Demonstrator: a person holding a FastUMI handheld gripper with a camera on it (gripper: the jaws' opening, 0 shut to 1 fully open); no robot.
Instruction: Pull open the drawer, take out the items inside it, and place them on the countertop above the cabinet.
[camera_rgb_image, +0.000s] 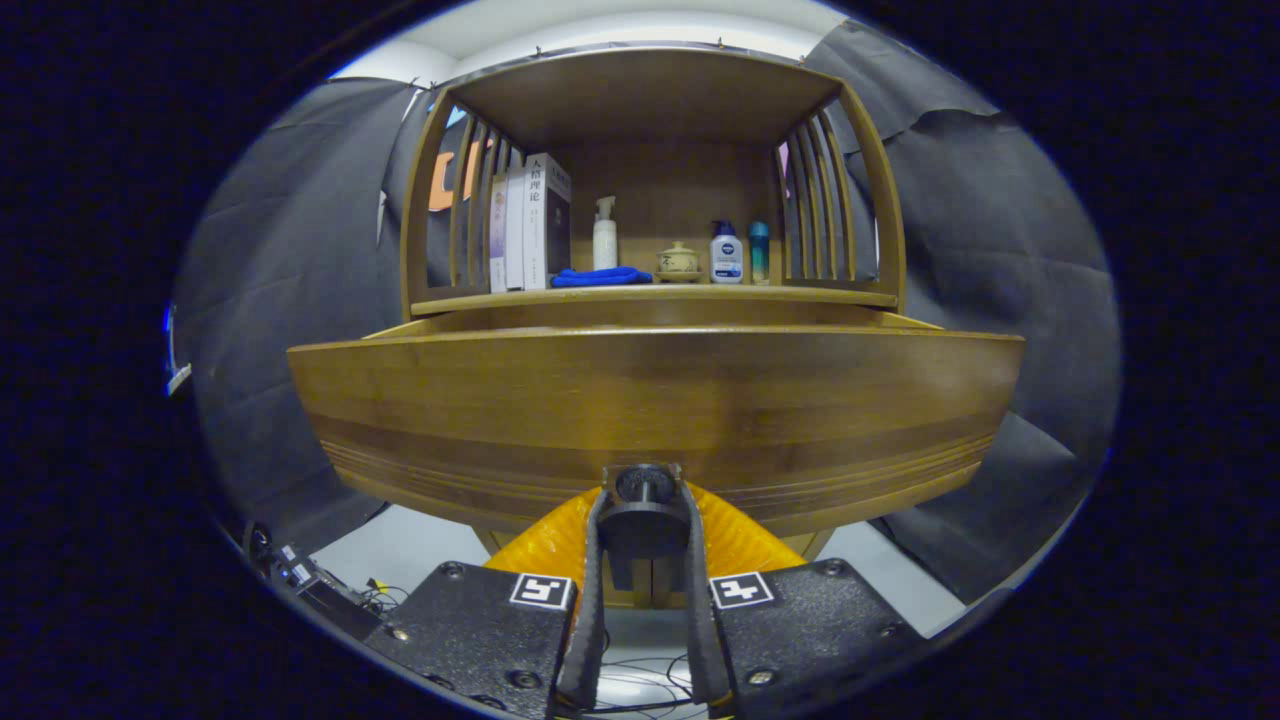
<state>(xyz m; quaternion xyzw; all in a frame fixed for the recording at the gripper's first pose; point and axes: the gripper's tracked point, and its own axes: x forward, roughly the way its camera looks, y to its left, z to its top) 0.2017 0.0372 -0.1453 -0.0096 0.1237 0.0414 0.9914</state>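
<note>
claw (645, 500) clamps the knob (644, 484) of the pulled-out drawer (650, 410), front running crosswise.

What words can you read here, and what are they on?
"人格理论", as far as it can be read: on the tall book.
Too small to read: other books, bottles.
No words, just square markers: on the gripper, shut on the knob.
</note>
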